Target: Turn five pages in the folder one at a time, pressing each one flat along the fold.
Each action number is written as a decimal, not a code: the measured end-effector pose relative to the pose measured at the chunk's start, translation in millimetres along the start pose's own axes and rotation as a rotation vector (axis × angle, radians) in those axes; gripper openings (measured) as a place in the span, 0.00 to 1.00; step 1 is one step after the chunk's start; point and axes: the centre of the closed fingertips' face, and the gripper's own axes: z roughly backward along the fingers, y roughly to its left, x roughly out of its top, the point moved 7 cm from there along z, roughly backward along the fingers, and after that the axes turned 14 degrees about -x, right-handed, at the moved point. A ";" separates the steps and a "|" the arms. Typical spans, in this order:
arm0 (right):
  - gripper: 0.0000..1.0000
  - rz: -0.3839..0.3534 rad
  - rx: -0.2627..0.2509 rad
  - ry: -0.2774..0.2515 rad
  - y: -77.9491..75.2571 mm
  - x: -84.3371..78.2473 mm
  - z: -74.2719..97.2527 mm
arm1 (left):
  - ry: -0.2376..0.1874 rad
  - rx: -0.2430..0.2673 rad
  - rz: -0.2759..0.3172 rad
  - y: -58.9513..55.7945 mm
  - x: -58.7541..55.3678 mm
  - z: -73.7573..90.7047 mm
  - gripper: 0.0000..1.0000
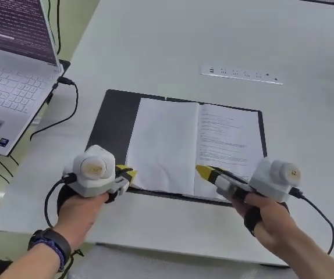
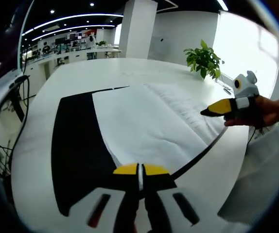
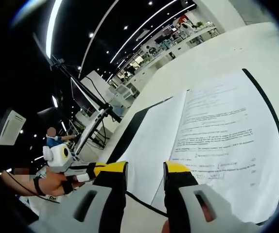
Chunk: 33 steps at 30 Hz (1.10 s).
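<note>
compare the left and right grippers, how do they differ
The left gripper has its jaws shut, while the right gripper has its jaws apart. The left gripper sits by the near left corner of the blank page; the right gripper points at the near edge of the printed page, close to the fold. Both have yellow tips, sit at the near edge of the folder, and hold nothing.
</note>
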 end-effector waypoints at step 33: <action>0.09 0.097 0.032 0.042 -13.0 32.0 -44.8 | 0.043 0.058 -0.041 2.3 -22.3 -2.1 0.00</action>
